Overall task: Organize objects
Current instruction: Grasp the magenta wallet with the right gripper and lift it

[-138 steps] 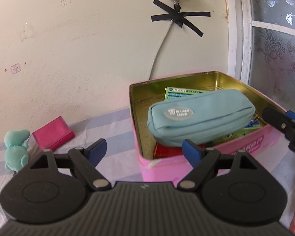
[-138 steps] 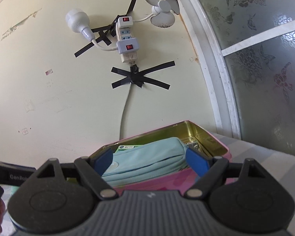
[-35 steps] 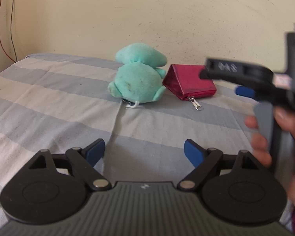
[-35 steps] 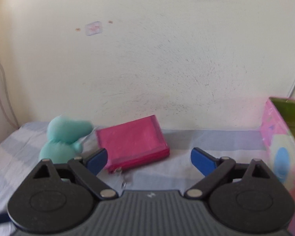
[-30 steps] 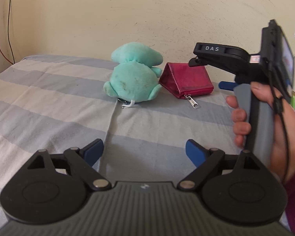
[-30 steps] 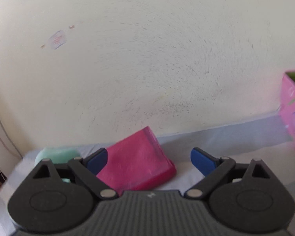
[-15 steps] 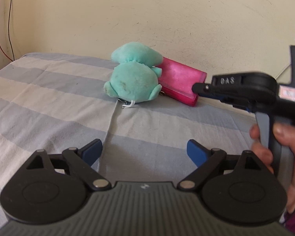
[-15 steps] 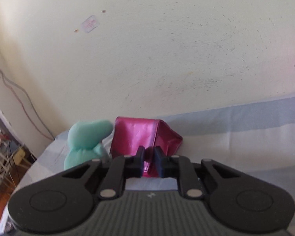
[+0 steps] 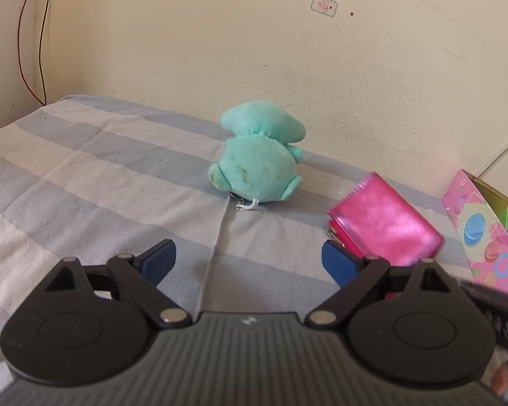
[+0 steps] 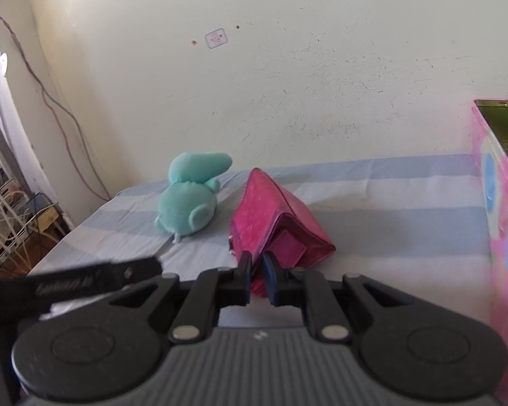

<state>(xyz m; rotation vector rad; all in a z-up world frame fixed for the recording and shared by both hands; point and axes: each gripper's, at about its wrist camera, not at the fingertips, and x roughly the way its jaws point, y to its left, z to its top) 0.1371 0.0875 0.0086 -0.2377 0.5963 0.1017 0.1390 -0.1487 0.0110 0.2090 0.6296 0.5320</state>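
My right gripper (image 10: 258, 279) is shut on the near edge of a pink wallet (image 10: 274, 223) and holds it tilted above the striped bed. The wallet also shows in the left wrist view (image 9: 386, 225), lifted and blurred, to the right of a teal plush toy (image 9: 259, 164). The plush lies on the bed near the wall and shows left of the wallet in the right wrist view (image 10: 189, 203). My left gripper (image 9: 249, 260) is open and empty, low over the bed in front of the plush. The pink tin box (image 9: 481, 223) stands at the right.
The striped bedsheet (image 9: 84, 176) runs to a cream wall (image 9: 220, 50). The pink tin's wall (image 10: 501, 203) fills the right edge of the right wrist view. Cables and clutter (image 10: 13, 216) sit beyond the bed's left end. The left gripper's body (image 10: 84, 282) crosses the lower left.
My right gripper, shut on the wallet since half a second ago, has carried it right, away from the plush and toward the tin. The left gripper stayed open and shifted slightly.
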